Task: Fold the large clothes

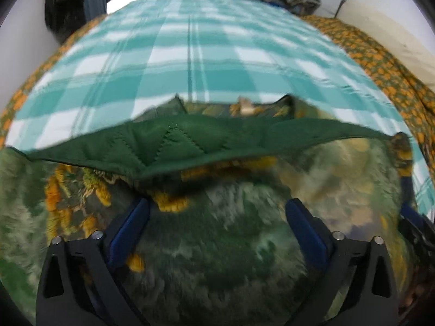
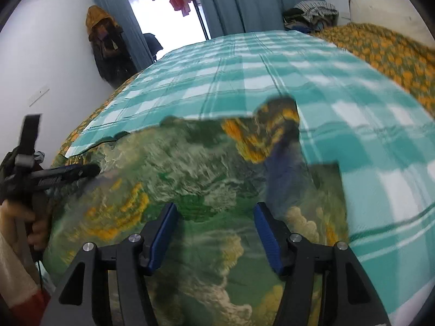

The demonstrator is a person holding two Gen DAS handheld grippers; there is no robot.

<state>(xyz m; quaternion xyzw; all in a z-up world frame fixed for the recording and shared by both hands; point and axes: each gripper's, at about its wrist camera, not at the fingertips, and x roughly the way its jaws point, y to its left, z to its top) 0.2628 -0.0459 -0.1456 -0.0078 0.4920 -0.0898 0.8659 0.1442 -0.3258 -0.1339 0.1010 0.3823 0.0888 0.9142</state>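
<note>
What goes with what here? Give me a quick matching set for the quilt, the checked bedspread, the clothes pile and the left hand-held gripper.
1 quilt
2 checked bedspread
3 clothes pile
4 left hand-held gripper

a teal and white
b far end of the bed
c open, empty
d green and yellow print, plain green backing

Pairs: 1-d, 2-a, 3-b, 4-c
</note>
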